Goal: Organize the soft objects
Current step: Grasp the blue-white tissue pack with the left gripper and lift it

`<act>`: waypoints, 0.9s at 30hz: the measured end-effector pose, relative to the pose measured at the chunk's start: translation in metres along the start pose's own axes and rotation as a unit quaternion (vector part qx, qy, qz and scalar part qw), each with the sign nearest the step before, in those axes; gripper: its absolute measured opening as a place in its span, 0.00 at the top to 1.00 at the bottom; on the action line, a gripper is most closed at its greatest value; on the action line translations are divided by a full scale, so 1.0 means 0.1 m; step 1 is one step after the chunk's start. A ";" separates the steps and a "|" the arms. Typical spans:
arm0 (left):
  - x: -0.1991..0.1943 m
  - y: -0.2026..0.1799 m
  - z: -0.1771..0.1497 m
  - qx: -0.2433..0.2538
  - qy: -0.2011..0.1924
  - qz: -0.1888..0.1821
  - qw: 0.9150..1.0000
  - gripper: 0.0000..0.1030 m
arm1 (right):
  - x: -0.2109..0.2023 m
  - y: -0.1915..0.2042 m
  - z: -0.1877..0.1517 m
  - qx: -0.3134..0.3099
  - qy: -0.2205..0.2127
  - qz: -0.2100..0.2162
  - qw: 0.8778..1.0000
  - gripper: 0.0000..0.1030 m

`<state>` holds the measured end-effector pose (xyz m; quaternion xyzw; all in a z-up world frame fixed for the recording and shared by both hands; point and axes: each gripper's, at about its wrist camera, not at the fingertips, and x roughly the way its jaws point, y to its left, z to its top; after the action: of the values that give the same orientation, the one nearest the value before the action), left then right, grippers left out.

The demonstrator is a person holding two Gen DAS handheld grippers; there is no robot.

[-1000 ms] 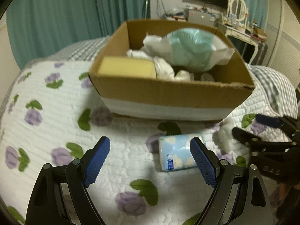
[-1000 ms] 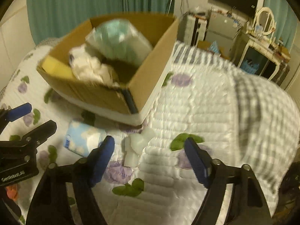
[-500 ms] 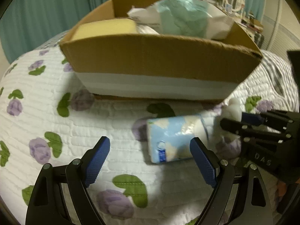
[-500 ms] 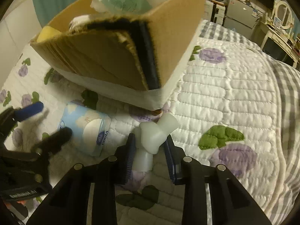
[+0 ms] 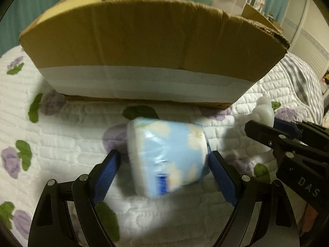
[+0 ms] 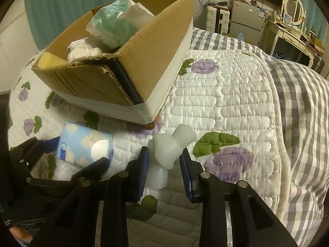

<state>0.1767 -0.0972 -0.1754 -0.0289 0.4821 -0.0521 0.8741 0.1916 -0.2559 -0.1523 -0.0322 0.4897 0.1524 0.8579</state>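
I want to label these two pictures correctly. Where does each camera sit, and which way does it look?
Left wrist: sits on the left gripper, low over the quilt, facing the long side of the cardboard box; its blue fingers flank the tissue pack.
Right wrist: sits on the right gripper, facing the box corner and the room behind; its fingers pinch the white foam piece.
Shared: box, pack, foam piece, quilt; each view shows the other gripper.

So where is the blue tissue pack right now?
The blue tissue pack lies on the quilt before the cardboard box, between the left gripper's open fingers.
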 end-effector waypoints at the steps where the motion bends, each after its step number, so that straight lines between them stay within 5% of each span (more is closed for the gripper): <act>1: 0.01 -0.01 -0.01 0.002 -0.002 0.002 1.000 0.14 | 0.00 -0.02 0.00 0.000 0.000 0.000 1.000 0.71; 3: 0.01 -0.01 -0.03 0.011 -0.004 0.008 1.000 0.17 | 0.00 -0.04 0.01 0.000 0.001 0.000 1.000 0.71; 10: -0.16 -0.05 -0.08 0.039 -0.018 -0.015 0.999 0.78 | 0.01 0.02 -0.04 -0.006 -0.002 -0.007 1.000 0.71; 16: -0.42 0.02 -0.12 0.060 -0.034 -0.007 0.998 0.84 | -0.08 0.16 -0.08 -0.021 -0.006 -0.026 0.999 0.71; 27: -1.10 0.29 -0.09 0.066 -0.076 0.004 0.995 0.84 | -1.08 0.54 -0.07 -0.053 -0.067 -0.057 0.995 0.71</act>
<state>0.1122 -0.0555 -0.0907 0.0271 0.4103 -0.0784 0.9082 0.1183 -0.2307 -0.0589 -0.0948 0.4196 0.1310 0.8932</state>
